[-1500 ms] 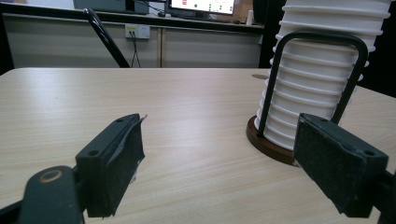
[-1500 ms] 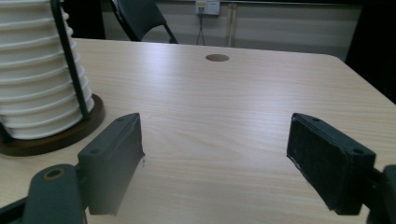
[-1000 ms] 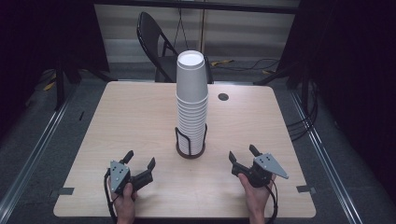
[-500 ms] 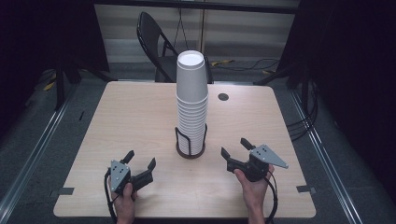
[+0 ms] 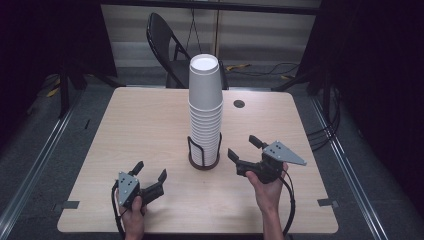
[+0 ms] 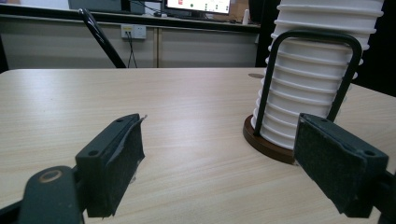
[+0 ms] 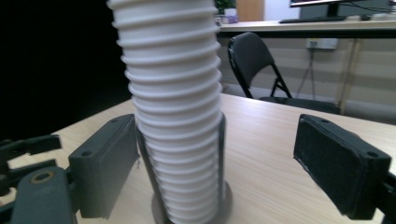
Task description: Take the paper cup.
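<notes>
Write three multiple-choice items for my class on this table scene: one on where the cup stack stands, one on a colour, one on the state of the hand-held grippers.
1. Where does the stack of cups stand?
A. In a wire holder near the middle of the table
B. On the folding chair
C. At the table's left edge

2. What colour are the cups?
A. Red
B. White
C. Blue

3. What state are the left hand-held gripper and the right hand-held gripper in?
A. Both shut on cups
B. One holds the holder
C. Both open, holding nothing

Key: 1 A, the black wire loops rise round the stack's foot; 2 B, every cup shows white; 3 C, both pairs of jaws stand spread apart.
</notes>
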The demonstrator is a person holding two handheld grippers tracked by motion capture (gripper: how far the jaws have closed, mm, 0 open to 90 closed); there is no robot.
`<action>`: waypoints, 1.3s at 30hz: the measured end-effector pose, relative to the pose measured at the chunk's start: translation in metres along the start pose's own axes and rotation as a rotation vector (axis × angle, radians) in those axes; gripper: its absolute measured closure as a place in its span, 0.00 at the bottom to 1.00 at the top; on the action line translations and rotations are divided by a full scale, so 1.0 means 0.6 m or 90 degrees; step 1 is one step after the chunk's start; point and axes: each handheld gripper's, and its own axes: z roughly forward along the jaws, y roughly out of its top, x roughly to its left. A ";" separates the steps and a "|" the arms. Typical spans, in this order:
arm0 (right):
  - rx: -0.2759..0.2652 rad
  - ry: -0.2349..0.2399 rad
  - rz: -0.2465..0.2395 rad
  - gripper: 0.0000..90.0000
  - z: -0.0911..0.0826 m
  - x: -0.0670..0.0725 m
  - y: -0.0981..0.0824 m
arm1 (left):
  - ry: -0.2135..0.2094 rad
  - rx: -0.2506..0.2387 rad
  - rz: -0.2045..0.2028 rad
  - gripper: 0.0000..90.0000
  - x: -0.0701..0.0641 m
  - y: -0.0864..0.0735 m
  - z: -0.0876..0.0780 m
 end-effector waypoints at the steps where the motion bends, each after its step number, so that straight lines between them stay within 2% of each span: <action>1: 0.001 0.005 -0.002 0.15 0.002 0.002 0.004 | 0.000 -0.001 0.000 0.18 0.000 0.000 0.000; 8: -0.006 0.040 -0.013 0.15 0.015 0.013 0.030 | -0.001 -0.003 0.000 0.18 0.000 0.000 0.000; 17: -0.022 0.066 -0.017 0.15 0.027 0.019 0.065 | -0.001 -0.002 0.001 0.18 0.000 0.000 0.000; 29: -0.046 0.086 -0.033 0.14 0.044 0.023 0.113 | -0.002 -0.002 0.000 0.18 0.000 0.000 0.000; 39: -0.048 0.100 -0.040 0.14 0.058 0.022 0.148 | -0.002 -0.003 0.001 0.18 0.000 0.000 -0.001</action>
